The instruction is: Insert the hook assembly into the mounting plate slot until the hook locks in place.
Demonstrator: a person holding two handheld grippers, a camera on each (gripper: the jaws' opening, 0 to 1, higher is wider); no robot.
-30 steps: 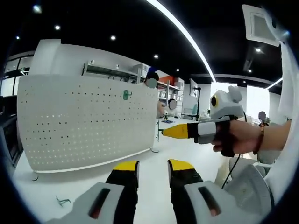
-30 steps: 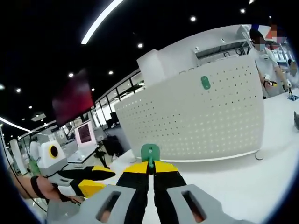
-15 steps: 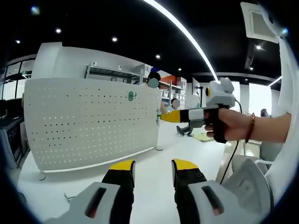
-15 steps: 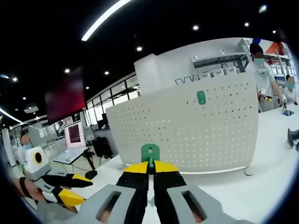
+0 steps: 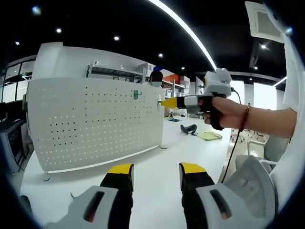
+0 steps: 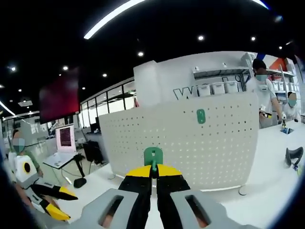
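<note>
A white perforated mounting plate [image 5: 95, 124] stands upright on the white table, with a green hook [image 5: 137, 94] fixed near its top right. The same plate [image 6: 190, 143] and its mounted green hook [image 6: 201, 116] face the right gripper view. My right gripper [image 6: 153, 168] is shut on a second green hook assembly [image 6: 153, 156], held upright between its yellow tips. In the left gripper view a hand holds the right gripper [image 5: 164, 101] level with the plate's upper right edge, close to it. My left gripper [image 5: 156, 168] hangs low over the table, open, nothing between its fingers.
A small wire piece [image 5: 71, 194] lies on the table [image 5: 157, 155] in front of the plate. The left gripper [image 6: 47, 202] sits low at the left of the right gripper view. People [image 6: 267, 102] stand behind the plate's right end. Shelves and screens fill the background.
The right gripper, still holding its hook, has risen and moved left toward the plate's upper right edge. The left gripper has stayed low and open.
</note>
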